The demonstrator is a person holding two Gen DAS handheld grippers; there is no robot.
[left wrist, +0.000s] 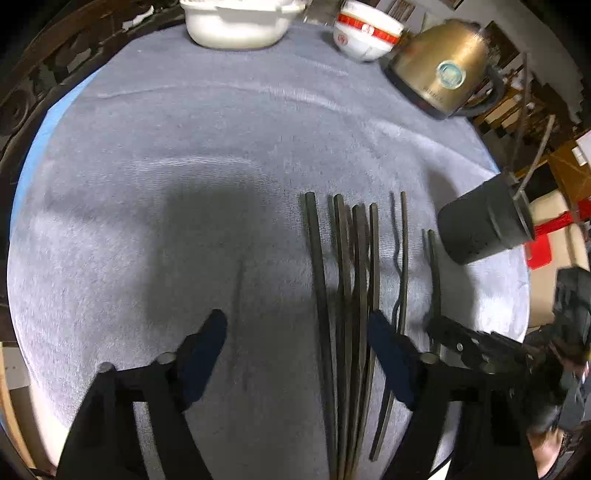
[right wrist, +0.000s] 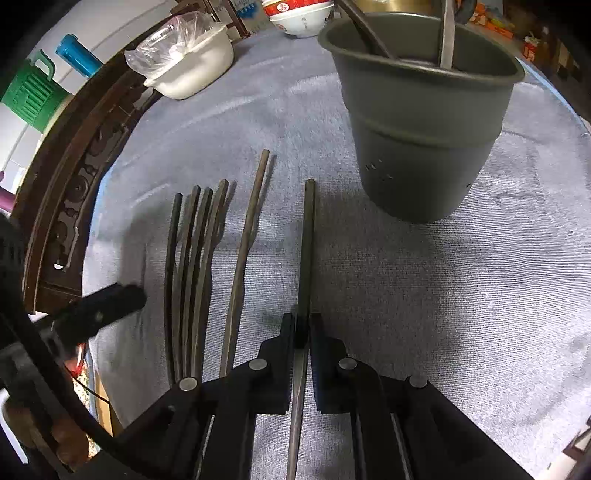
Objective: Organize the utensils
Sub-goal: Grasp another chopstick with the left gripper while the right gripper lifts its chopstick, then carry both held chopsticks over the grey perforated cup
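The right gripper [right wrist: 303, 328] has its fingers pressed in on a single dark chopstick [right wrist: 308, 251], which runs between them from below the camera out toward the far edge of the tabletop [right wrist: 461, 314]; its near end is hidden under the gripper body. The left gripper [left wrist: 295, 332] has its fingers spread, with a bunch of chopsticks [left wrist: 347, 295] lying on the cloth between them, nearer the right finger. No finger visibly touches them, and motion blur makes this hard to judge. In the left wrist view the sticks' near ends are cut off by the lower frame edge.

In the right wrist view, four chopsticks lie close together, with one more chopstick [right wrist: 245, 236] by itself between them and the pinched one. A grey utensil holder [right wrist: 424, 140] stands upright beyond the right gripper, toward the far edge; handles rise from it, but their upper ends are cut off.

Along the far edge sit a white lidded dish [right wrist: 192, 66] with plastic wrap, a red-and-white bowl [left wrist: 365, 33], and a gold electric kettle [left wrist: 443, 70]. A carved dark wooden rail [right wrist: 70, 177] borders the tabletop's left edge.
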